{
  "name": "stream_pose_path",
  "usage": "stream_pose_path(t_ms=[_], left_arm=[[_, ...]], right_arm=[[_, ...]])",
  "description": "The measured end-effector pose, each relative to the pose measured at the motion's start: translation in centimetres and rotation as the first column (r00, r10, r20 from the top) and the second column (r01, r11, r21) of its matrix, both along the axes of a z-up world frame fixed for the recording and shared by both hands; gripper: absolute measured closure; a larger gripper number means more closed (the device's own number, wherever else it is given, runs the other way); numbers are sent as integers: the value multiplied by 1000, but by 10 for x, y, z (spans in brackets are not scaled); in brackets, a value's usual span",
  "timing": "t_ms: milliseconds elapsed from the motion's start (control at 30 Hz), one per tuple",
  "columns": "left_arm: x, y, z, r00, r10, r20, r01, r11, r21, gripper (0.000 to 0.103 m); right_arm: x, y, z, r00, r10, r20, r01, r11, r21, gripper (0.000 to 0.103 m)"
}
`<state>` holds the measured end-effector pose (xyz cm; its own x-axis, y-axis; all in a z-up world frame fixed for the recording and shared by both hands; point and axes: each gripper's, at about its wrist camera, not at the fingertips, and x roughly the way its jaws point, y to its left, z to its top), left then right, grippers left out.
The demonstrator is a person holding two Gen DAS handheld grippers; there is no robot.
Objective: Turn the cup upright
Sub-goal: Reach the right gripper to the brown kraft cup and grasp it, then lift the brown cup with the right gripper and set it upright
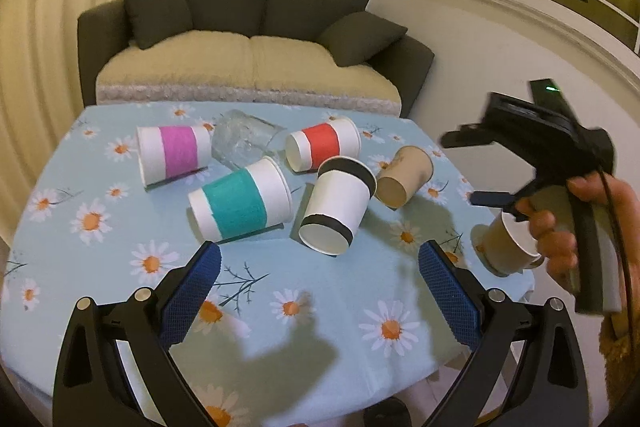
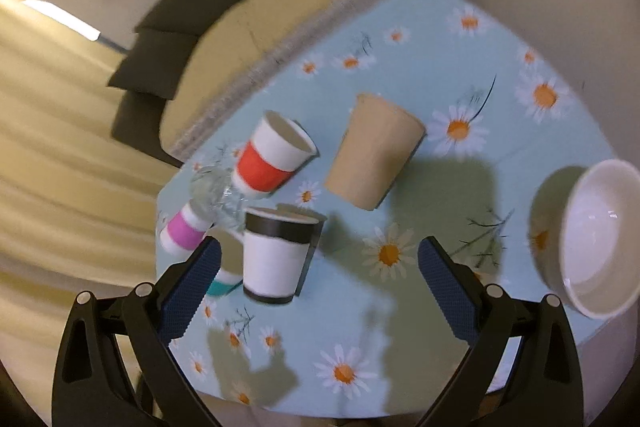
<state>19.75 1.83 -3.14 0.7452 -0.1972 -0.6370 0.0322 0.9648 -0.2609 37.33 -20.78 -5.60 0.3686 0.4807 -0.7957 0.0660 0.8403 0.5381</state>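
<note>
Two grippers: both above the daisy tablecloth [image 1: 120, 251], neither touching a cup.
Left gripper [image 1: 320, 267]: held low over the near half of the table, blue pads spread wide, nothing between them.
Right gripper [image 2: 319, 267]: tilted hard, view rolled sideways; fingers wide apart, gap bare.
Right hand [image 1: 560, 239]: wrapped round the black handle at the table's right edge, seen from the left wrist view; fingers curled on the trigger.
Cups on their sides: pink-banded cup [image 1: 174, 154], teal-banded cup [image 1: 240, 205], red-banded cup [image 1: 322, 147], black-rimmed cup [image 1: 338, 205], brown cup [image 1: 404, 177], clear glass [image 1: 242, 141].
Black-rimmed cup: nearest the middle, mouth toward the left gripper, just beside the teal-banded cup.
Small brown cup [image 1: 508, 243]: at the right table edge, partly behind the right hand; lying or tilted cannot be told.
Hard to make out: right wrist view motion-blurred; teal-banded cup mostly hidden behind a finger there; clear glass only a smear.
Contents: visible cup mouths show bare insides.
Background: dark sofa [image 1: 256, 39] with pale seat cushions behind the table.
</note>
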Motion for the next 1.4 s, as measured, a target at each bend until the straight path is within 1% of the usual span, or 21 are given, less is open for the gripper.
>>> stream_pose_path(t_ms=[100, 167, 200, 267, 300, 367, 433, 500, 533, 567, 633, 733, 900, 1067, 1167, 1267, 1400], left_arm=[[10, 2, -11, 1000, -13, -17, 12, 1000, -22, 6], [17, 5, -20, 999, -16, -35, 14, 998, -56, 6], [20, 8, -25, 999, -17, -49, 12, 996, -84, 6], [23, 11, -30, 998, -8, -65, 1, 995, -104, 6], [23, 11, -31, 998, -6, -68, -2, 994, -109, 6], [24, 11, -35, 997, -8, -76, 0, 995, -99, 6], [25, 9, -37, 996, -13, -89, 6, 998, -69, 6], [24, 9, -37, 995, -10, -98, 7, 999, -38, 6], [22, 10, -37, 996, -5, -93, 1, 999, -38, 6], [21, 13, -36, 996, -3, -91, -1, 999, -45, 6], [20, 16, -38, 996, 1, -95, -6, 998, -56, 6], [20, 22, -39, 995, 11, -101, -17, 998, -60, 6], [20, 29, -38, 995, 22, -102, -28, 997, -65, 6], [20, 27, -38, 994, 18, -106, -25, 997, -66, 6], [16, 25, -35, 995, 15, -102, -22, 998, -62, 6], [11, 21, -34, 995, -5, -102, -1, 998, -61, 6], [3, 17, -32, 994, -25, -104, 19, 998, -56, 6]], right_arm=[[18, 3, -13, 998, -40, -39, 38, 999, -34, 7], [27, 1, -20, 995, -83, -61, 80, 996, -42, 7], [32, -1, -26, 990, -115, -84, 113, 993, -33, 9], [41, -7, -35, 977, -175, -118, 173, 984, -33, 17], [43, -6, -38, 974, -191, -123, 187, 982, -40, 18], [49, -6, -41, 968, -217, -125, 210, 975, -66, 25], [54, -4, -44, 961, -246, -124, 236, 968, -86, 26], [58, -5, -49, 954, -267, -134, 257, 962, -86, 26], [60, -5, -51, 950, -278, -138, 268, 959, -92, 29], [62, -5, -53, 946, -291, -141, 278, 955, -108, 34], [64, -5, -56, 939, -312, -144, 296, 947, -122, 40], [67, -6, -60, 932, -334, -142, 317, 940, -126, 43], [64, -7, -55, 938, -315, -143, 299, 946, -124, 44], [50, -5, -36, 958, -254, -134, 236, 962, -139, 44], [33, 4, -22, 977, -169, -134, 147, 976, -160, 44], [10, 16, -10, 987, -73, -145, 47, 983, -176, 44], [-22, 33, 7, 991, 40, -128, -66, 976, -207, 44]])
